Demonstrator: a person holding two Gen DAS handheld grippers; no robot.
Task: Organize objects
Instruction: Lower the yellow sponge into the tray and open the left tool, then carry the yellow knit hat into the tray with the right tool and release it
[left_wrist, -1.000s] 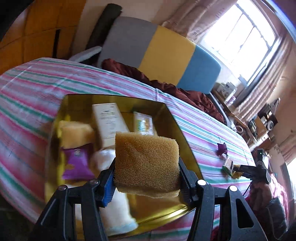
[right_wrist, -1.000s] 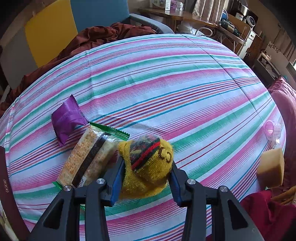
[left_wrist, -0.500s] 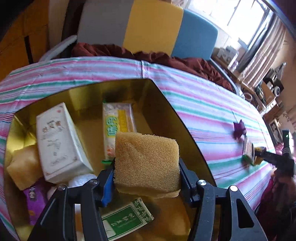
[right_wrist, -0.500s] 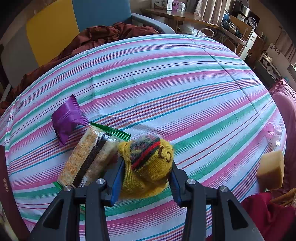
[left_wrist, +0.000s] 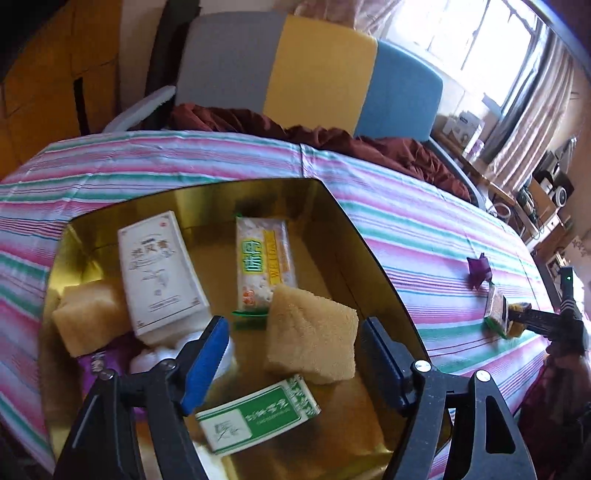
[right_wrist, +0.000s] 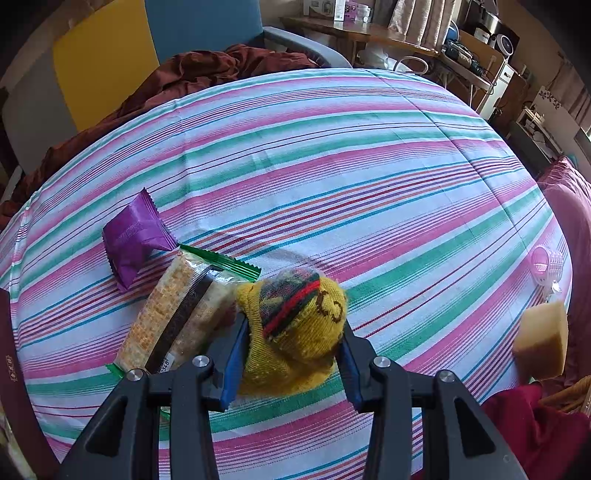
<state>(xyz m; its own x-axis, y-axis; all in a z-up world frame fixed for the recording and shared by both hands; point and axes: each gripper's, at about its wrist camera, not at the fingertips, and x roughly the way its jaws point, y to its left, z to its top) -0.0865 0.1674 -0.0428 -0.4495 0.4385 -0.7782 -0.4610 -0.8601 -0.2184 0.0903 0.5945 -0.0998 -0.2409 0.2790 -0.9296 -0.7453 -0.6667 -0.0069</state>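
Observation:
My left gripper (left_wrist: 295, 343) hangs over the gold tin (left_wrist: 354, 236), its jaws opening. A tan sponge (left_wrist: 312, 334) sits free between them, clear of both pads, on the tin's floor. Around it lie a white box (left_wrist: 159, 269), a cracker pack (left_wrist: 264, 262), a green-and-white box (left_wrist: 258, 417), a second sponge (left_wrist: 88, 317) and a purple packet (left_wrist: 96, 365). In the right wrist view my right gripper (right_wrist: 291, 339) is shut on a yellow knitted hat (right_wrist: 295, 328) resting on the striped tablecloth (right_wrist: 332, 166).
Beside the hat lie a cracker packet (right_wrist: 173, 317) and a purple snack pouch (right_wrist: 135, 236). A tan sponge (right_wrist: 543, 339) and a pink clip (right_wrist: 546, 264) sit at the table's right edge. A chair with dark red cloth (left_wrist: 332, 144) stands behind the table.
The left gripper moved further over the tin and its jaws spread. The sponge left the pads and dropped into the tin. The right gripper and hat stayed put.

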